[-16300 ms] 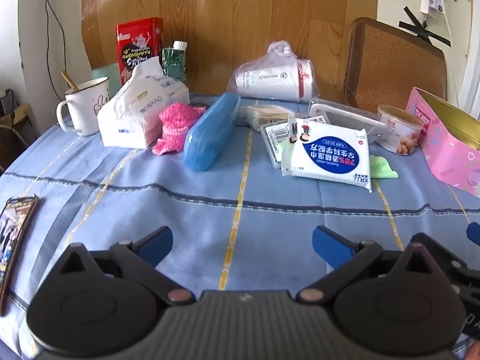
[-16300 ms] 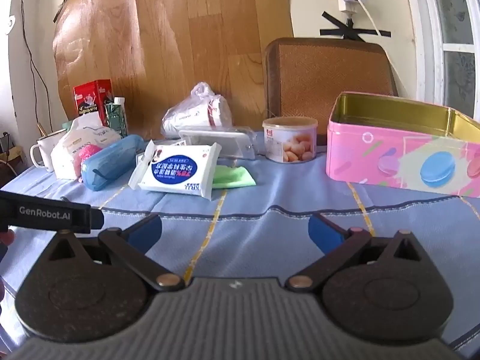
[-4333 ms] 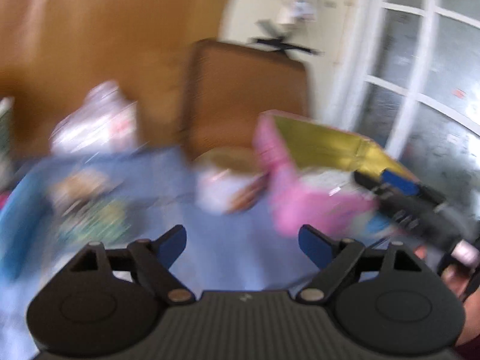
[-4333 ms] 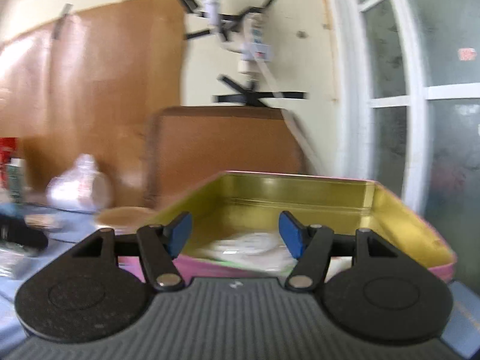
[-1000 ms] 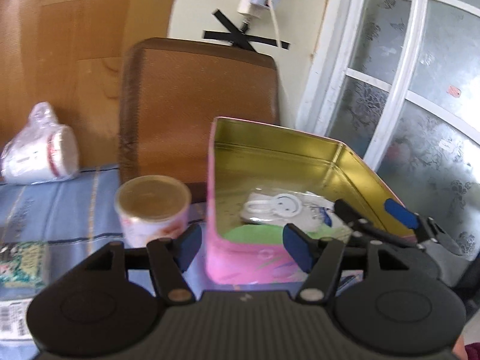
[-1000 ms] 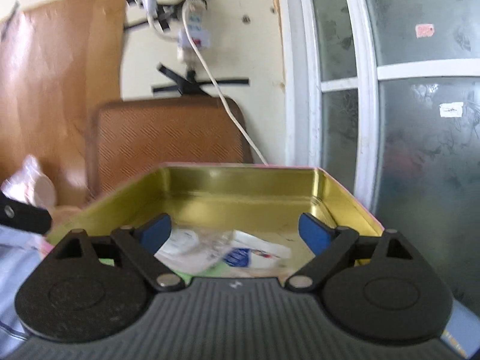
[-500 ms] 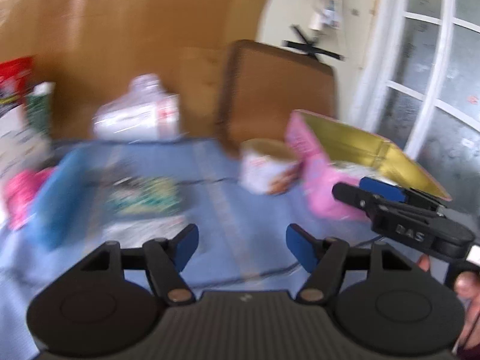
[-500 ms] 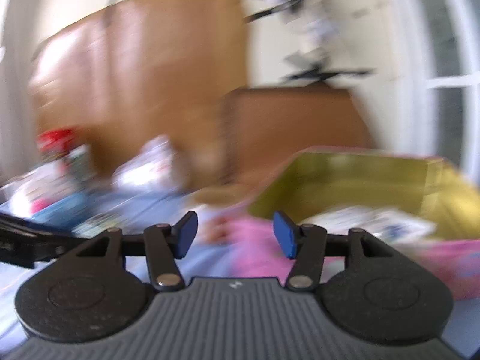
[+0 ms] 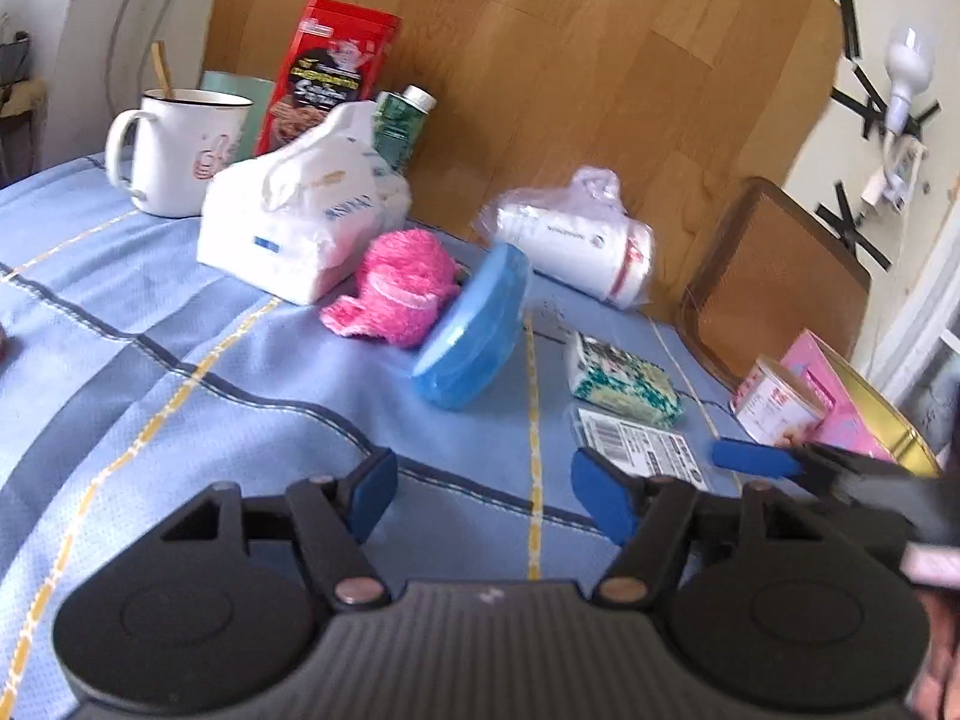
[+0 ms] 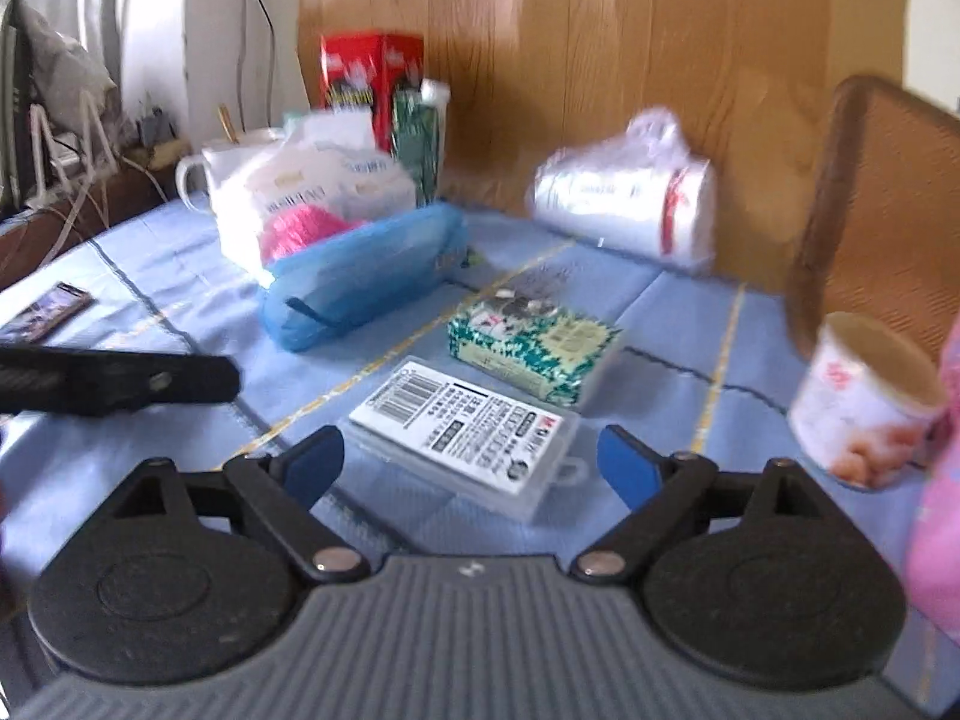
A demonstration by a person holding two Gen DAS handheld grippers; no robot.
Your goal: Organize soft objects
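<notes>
A fluffy pink cloth (image 9: 399, 291) lies on the blue tablecloth between a white tissue pack (image 9: 294, 222) and a blue pouch (image 9: 474, 330). Right of the pouch sits a green patterned packet (image 9: 624, 381), with a clear labelled box (image 10: 468, 426) in front of it. The open pink tin (image 9: 858, 408) stands at the far right. My left gripper (image 9: 487, 495) hovers open over bare cloth, short of the pouch. My right gripper (image 10: 471, 468) is above the labelled box, its jaws opening with nothing between them. One of its blue fingertips (image 9: 756, 459) shows in the left wrist view.
A white mug (image 9: 174, 150), a red box (image 9: 333, 72) and a green bottle stand at the back left. Bagged paper cups (image 9: 576, 252) lie by the wooden wall. A round snack tub (image 10: 858, 402) sits beside the tin, a chair back (image 9: 774, 276) behind it, a phone (image 10: 45, 309) at left.
Both grippers swung left, away from the pink tin, and now face the items in the middle of the table. The right jaws narrowed and then widened again.
</notes>
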